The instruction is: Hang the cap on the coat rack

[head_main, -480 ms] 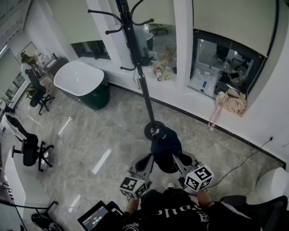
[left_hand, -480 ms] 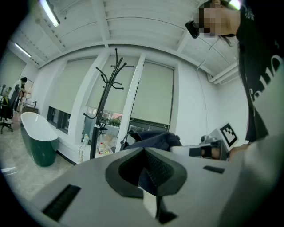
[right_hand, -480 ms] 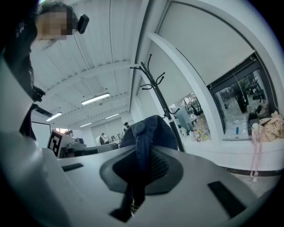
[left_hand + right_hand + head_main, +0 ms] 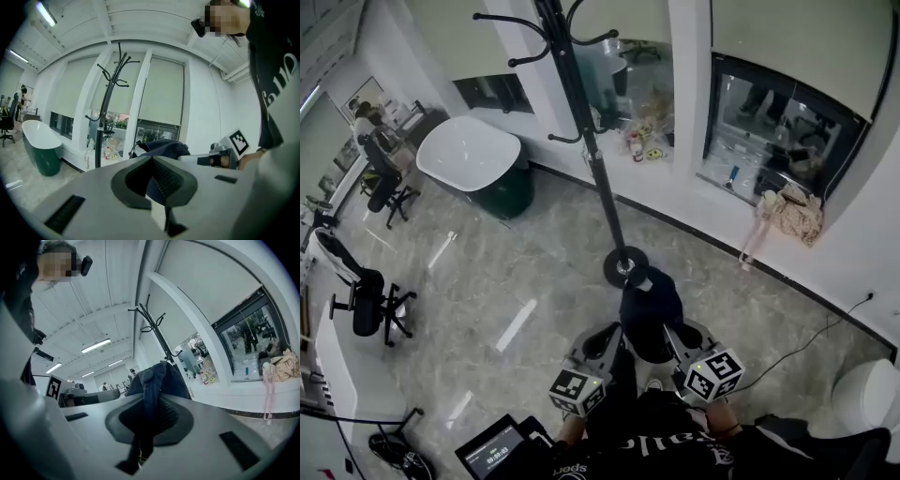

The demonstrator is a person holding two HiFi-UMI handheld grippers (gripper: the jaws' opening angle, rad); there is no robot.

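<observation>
A dark navy cap (image 4: 649, 314) hangs between my two grippers, just this side of the coat rack's round base (image 4: 624, 267). The black coat rack (image 4: 581, 122) rises to curved hooks at the top of the head view. My left gripper (image 4: 602, 342) is shut on the cap's left edge, my right gripper (image 4: 680, 339) on its right edge. In the left gripper view the gripper (image 4: 152, 164) pinches navy cloth, with the cap (image 4: 161, 147) and the rack (image 4: 105, 108) beyond. In the right gripper view the gripper (image 4: 150, 408) clamps the cap (image 4: 152, 378) before the rack (image 4: 157, 333).
A white and green bathtub (image 4: 473, 164) stands left of the rack by the windowed wall. Black office chairs (image 4: 366, 300) are at the far left. A doll (image 4: 787, 211) lies on the right sill. A small screen (image 4: 492, 455) sits by the person's feet, a cable (image 4: 811, 328) runs along the floor.
The cap and both grippers sit slightly lower in the head view, and the rack's top has shifted a little left. Both grips are unchanged.
</observation>
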